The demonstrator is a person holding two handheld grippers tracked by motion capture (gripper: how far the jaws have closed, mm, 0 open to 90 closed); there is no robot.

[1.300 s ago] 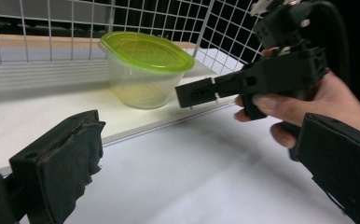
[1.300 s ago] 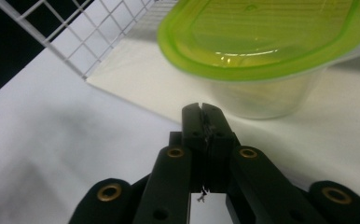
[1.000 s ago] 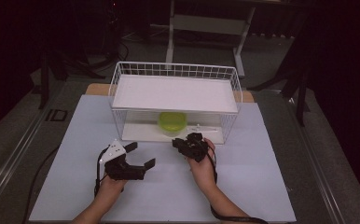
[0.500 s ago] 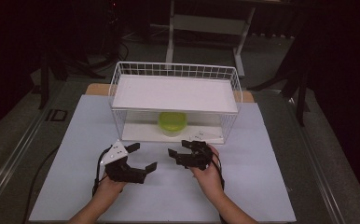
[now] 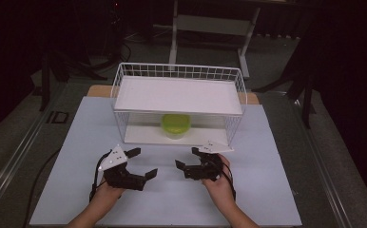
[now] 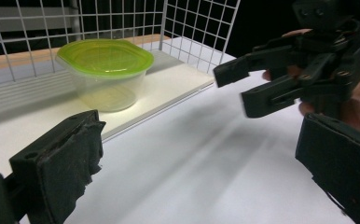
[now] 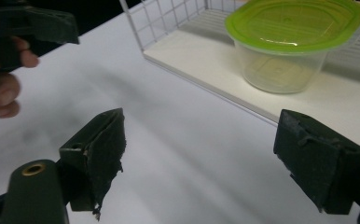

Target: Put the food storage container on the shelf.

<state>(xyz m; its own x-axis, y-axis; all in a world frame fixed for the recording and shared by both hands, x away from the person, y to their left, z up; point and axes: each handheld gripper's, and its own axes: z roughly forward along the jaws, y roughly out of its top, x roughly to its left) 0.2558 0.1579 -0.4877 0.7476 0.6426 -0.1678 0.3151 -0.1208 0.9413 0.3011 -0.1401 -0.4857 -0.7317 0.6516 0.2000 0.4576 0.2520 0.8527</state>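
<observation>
Tools (image 5: 141, 163) (image 5: 186, 158) both gape wide and empty over the bare counter (image 5: 267, 190) before you, facing inward, presumably readied for the green-lidded container (image 5: 175, 126) sitting on the wire rack's (image 5: 179, 71) lower shelf.

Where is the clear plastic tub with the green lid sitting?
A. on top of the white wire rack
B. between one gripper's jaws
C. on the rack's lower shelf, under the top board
C: the clear plastic tub with the green lid stands on the lower shelf of the white wire rack, beneath its top board.

dark room, grey floor (image 5: 276, 71), metal stand (image 5: 210, 23)
</observation>
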